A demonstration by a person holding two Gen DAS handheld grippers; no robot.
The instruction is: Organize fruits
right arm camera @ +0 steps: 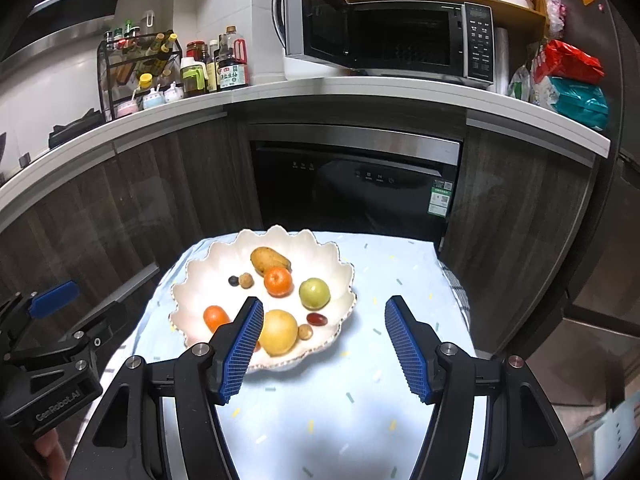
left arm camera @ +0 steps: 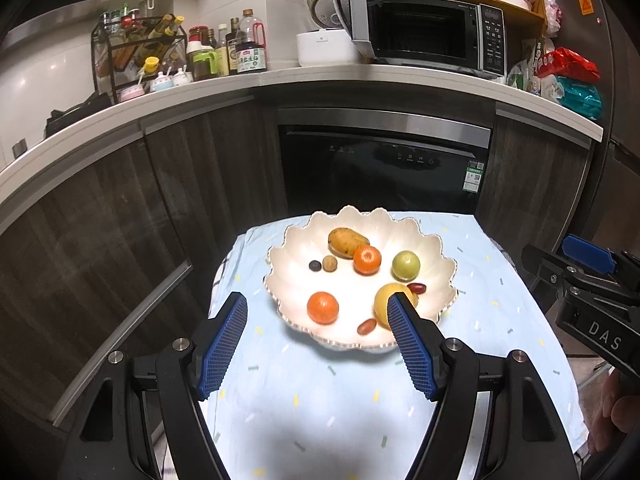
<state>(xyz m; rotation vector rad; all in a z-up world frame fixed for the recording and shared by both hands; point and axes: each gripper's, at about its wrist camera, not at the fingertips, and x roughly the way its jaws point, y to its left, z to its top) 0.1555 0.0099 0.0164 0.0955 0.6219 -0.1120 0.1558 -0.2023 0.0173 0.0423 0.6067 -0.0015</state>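
Both grippers are hovering over the near side of a small counter covered with a light blue cloth, and neither one is holding anything. The left gripper has its blue fingers spread wide, and the right gripper is spread wide too.

All the fruit is sitting in a white scalloped bowl on the far half of the cloth. From the left wrist view: a mango at the far side, touching a tangerine just in front of it. To the right of that is a green round fruit. Left of the tangerine there's a small dark berry and a little brown round fruit right beside each other. On the near side there's a second tangerine, a big yellow fruit partly hidden behind the left gripper's right finger, and two small red dates, one just to the right of the yellow fruit and one near the front rim.

Behind it all is a dishwasher under the kitchen worktop, with a microwave up top, door hanging open.
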